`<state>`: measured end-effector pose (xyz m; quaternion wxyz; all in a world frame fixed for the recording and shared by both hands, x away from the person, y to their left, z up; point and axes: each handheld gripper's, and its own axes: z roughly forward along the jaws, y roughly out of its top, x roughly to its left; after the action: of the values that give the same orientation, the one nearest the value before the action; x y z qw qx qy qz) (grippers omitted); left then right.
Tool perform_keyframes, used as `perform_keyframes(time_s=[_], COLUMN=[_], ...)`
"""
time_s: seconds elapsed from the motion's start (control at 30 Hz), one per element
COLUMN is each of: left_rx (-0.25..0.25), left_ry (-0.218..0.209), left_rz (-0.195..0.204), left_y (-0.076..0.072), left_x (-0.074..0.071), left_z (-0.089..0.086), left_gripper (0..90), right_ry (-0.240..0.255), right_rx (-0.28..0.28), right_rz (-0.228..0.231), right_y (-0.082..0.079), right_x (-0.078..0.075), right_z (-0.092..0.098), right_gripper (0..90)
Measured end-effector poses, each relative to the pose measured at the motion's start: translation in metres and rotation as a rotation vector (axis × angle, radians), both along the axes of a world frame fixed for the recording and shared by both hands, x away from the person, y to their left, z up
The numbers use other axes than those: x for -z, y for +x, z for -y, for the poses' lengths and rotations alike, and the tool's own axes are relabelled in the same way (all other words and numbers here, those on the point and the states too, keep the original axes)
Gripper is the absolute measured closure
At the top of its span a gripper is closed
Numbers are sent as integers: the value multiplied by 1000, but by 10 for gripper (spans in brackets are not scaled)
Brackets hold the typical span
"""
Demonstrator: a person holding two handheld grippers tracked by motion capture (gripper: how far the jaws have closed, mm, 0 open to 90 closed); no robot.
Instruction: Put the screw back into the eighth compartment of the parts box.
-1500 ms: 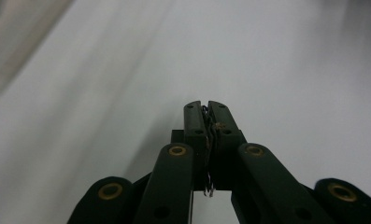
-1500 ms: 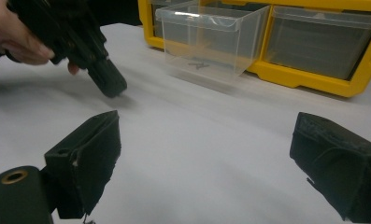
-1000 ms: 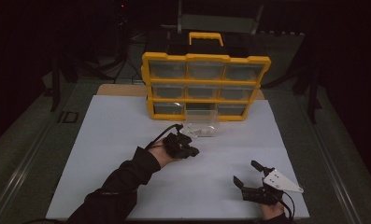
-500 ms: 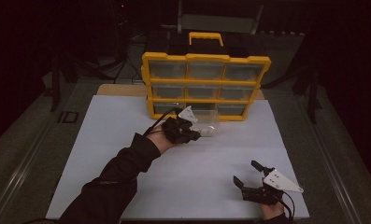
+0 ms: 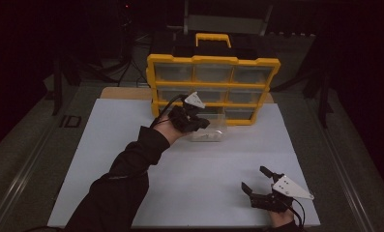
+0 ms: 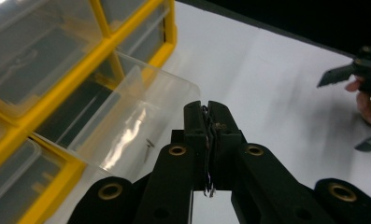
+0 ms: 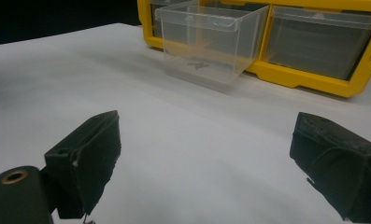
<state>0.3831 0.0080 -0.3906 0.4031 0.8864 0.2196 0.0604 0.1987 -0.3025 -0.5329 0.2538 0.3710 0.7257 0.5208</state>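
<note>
on the white table mat (image 5: pixel 131 145), a yellow organizer case (image 5: pixel 214 89) with clear drawers stands upright at the far edge, its black-and-yellow carry handle (image 5: pixel 213 39) on top. one clear plastic drawer (image 5: pixel 210 126) is pulled out from the bottom row and sits on the mat just in front of the case, open side up. in the right gripper view the same drawer (image 7: pixel 211 42) stands against the case's lower rail, with a few small dark pieces lying on its floor, too small to name.

over the near left edge of the drawer hangs the left gripper (image 5: pixel 199 123), carried by a hand in a dark sleeve (image 5: pixel 126 174) that reaches in from the bottom of the high view. its jaws are pressed together, and the left gripper view shows a thin dark sliver (image 6: pixel 208 135) pinched in the seam between the pads; what it is cannot be made out. beyond the jaws in that view lies the drawer's transparent rim, with a tiny screw-like piece (image 6: pixel 149 144) on its floor.

near the bottom right corner of the mat, well apart from the drawer, the right gripper (image 5: pixel 256 180) is held low with its jaws spread wide and nothing between them; in its own view the two black pads (image 7: pixel 96 154) frame bare mat.
</note>
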Motion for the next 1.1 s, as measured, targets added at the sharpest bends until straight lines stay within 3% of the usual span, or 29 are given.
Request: perform_keyframes(time_s=[0.3,0.37,0.6,0.73,0.87,1.1], left_rx=[-68,-85,-144,-161,-188,-219], left_ry=[-17,-36,-30,-46,-21,7], left_rz=[24,14,15,-9,-8,-44], left_y=[12,15,22,28,31,38], left_x=[5,7,19,26,35,48], left_z=[8,9,15,19,24,28], left_gripper=[866,866,866,866,866,866], right_ry=[2,2,4,2,3,6], right_rx=[2,4,-1,-4,-2,-6], right_rz=[2,5,6,10,9,9], right_y=[0,-1,-1,-1,-2,-2], right_x=[-1,-1,-2,-2,-3,-3], right_z=[0,0,0,-1,0,0], right_gripper=[88,88,88,88,88,88])
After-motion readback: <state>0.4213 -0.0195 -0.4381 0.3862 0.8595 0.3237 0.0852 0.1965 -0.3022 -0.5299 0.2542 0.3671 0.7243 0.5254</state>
